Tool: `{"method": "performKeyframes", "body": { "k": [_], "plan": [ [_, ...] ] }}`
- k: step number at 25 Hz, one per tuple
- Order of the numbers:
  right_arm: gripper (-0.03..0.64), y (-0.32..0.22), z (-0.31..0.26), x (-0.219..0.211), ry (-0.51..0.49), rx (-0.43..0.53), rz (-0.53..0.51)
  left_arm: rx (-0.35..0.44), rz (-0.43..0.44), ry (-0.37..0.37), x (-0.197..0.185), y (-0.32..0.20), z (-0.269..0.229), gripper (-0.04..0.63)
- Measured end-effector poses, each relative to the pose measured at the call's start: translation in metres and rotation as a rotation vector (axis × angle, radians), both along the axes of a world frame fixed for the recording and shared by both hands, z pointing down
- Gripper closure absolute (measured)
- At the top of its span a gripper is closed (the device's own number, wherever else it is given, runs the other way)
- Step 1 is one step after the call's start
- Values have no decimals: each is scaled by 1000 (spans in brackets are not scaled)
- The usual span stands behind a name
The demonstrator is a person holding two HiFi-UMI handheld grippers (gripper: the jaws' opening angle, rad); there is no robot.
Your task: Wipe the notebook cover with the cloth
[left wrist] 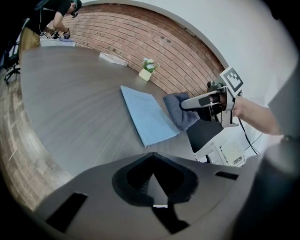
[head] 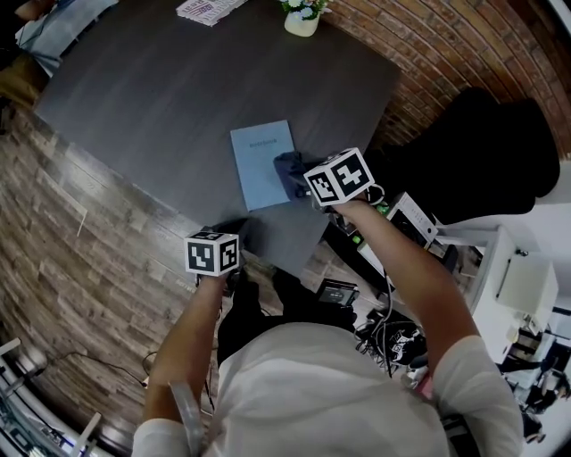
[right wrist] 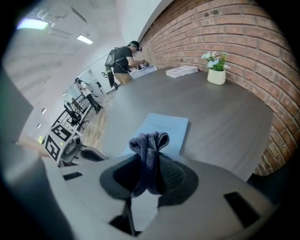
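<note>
A light blue notebook lies flat near the front corner of the dark grey table. My right gripper is shut on a dark blue cloth that hangs at the notebook's right edge. In the right gripper view the bunched cloth sticks up between the jaws, with the notebook just beyond it. My left gripper hovers at the table's near edge, left of the notebook, jaws together and holding nothing. The left gripper view shows the notebook, the cloth and the right gripper.
A small potted plant and a stack of printed sheets sit at the table's far side. A person works at the far end. A black chair and white equipment with cables stand to the right.
</note>
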State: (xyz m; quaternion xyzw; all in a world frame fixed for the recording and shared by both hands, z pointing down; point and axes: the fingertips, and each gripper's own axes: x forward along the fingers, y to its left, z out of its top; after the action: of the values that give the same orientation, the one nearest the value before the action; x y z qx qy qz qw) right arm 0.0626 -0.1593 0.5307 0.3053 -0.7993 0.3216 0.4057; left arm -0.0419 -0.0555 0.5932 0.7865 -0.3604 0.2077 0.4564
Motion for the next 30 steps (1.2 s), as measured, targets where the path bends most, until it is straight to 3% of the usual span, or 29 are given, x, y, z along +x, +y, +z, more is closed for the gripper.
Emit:
{"method": "performKeyframes", "body": {
  "k": [5, 12, 30],
  "plan": [
    [514, 8, 3, -54, -108, -52, -43, -28, -2, 5, -1, 0, 7, 588],
    [514, 24, 23, -104, -139, -132, -104, -51, 0, 21, -1, 3, 11, 588],
    [514, -31, 48, -121, 24, -22, -188, -51, 38, 16, 2, 4, 11, 588]
  ]
}}
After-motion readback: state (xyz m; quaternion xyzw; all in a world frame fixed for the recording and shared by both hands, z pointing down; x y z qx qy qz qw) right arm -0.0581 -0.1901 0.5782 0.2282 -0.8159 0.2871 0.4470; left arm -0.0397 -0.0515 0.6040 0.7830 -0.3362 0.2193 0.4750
